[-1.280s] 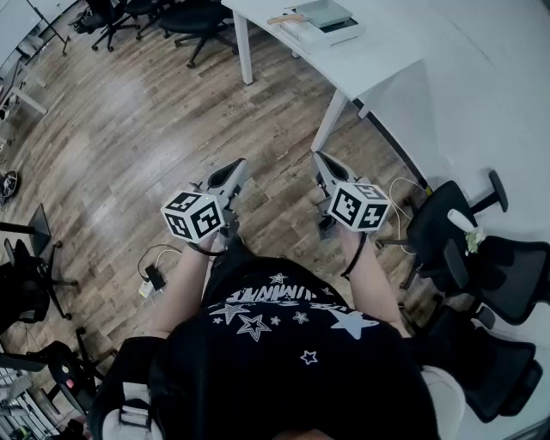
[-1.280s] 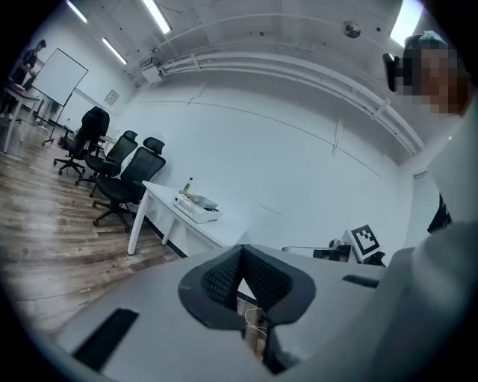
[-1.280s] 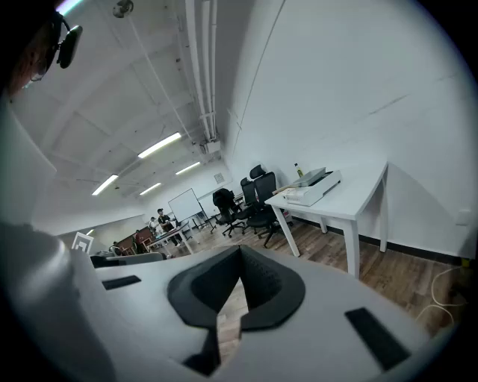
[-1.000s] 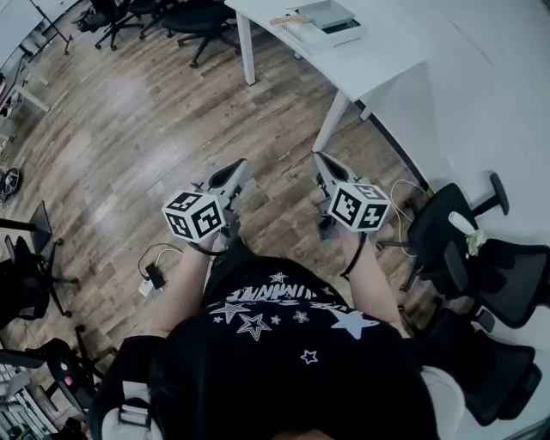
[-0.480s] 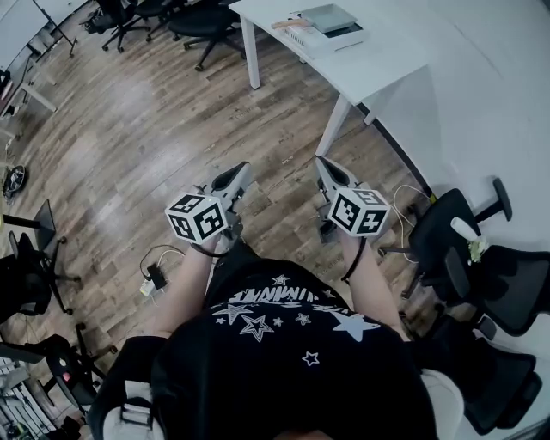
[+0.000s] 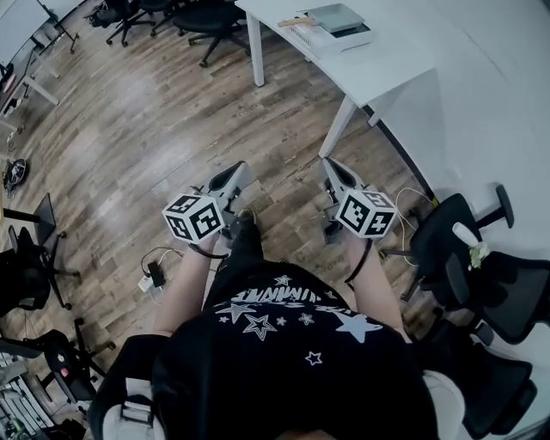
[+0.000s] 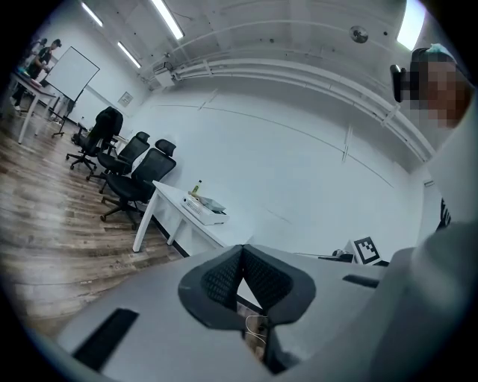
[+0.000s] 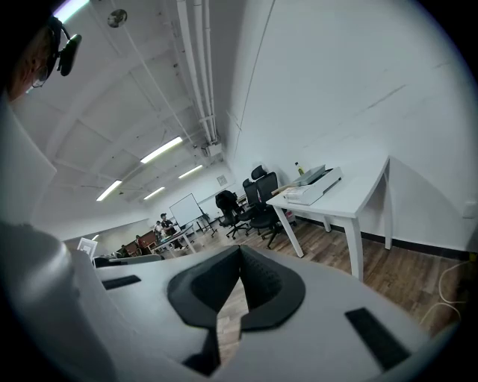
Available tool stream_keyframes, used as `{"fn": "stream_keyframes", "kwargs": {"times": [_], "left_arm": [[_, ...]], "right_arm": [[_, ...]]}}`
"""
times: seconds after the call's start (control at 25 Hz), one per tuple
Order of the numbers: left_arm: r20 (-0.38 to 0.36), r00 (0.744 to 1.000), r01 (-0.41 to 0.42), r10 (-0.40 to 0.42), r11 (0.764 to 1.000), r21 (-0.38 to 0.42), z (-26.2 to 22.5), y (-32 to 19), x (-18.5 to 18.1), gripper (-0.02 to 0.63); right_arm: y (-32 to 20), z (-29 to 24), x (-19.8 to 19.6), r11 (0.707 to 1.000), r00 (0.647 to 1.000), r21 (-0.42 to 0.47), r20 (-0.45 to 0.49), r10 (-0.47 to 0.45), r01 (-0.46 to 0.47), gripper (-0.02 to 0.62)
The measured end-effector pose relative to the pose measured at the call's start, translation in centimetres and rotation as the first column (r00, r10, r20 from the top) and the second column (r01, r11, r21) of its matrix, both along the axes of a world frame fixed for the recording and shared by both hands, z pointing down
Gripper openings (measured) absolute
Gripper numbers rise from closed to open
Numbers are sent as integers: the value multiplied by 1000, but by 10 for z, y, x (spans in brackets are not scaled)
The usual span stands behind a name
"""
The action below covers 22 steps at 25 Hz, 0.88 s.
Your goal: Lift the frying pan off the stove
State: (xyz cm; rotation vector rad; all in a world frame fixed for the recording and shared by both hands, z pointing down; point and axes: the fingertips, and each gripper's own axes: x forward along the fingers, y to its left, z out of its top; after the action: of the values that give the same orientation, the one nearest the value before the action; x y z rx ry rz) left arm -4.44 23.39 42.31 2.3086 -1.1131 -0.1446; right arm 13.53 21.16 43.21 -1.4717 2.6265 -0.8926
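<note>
No frying pan and no stove show in any view. In the head view my left gripper and right gripper are held side by side in front of the person's body, over the wooden floor. Both are shut with nothing between the jaws. In the left gripper view the left gripper has its dark pads pressed together and points toward a white table. The right gripper in its own view is likewise shut and faces a white table.
A white table carrying a flat tray stands ahead to the right. Black office chairs crowd the right side, and more chairs stand at the far end. A cable and adapter lie on the floor at left.
The head view has drifted a little, so the table and floor sit slightly lower in the picture. Both grippers stay shut and in about the same place.
</note>
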Motion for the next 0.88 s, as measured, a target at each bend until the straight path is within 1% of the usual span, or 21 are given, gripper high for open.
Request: {"fn": "stream_keyframes", "kwargs": {"times": [0.16,0.4,0.64,0.88], "left_arm": [[-11,1000,-14,14,1000,-1,1,-29,-10,8],[-19,998,-54,54,999,-6,1,-89,-25,8],[-42,996,-79,80,997,6,-4,-151,-48,8],[-69,992,-108,107,994,-8,-1,-196,-73,8]], "right_arm": [[-23,4,-10,1000,1000,-8,4,23,-23,8],[-79,9,-23,997,998,-37,10,66,-66,8],[-141,5,-50,996,996,-31,2,86,-86,8],[-182,5,-77,993,994,-45,-14,106,-107,8]]}}
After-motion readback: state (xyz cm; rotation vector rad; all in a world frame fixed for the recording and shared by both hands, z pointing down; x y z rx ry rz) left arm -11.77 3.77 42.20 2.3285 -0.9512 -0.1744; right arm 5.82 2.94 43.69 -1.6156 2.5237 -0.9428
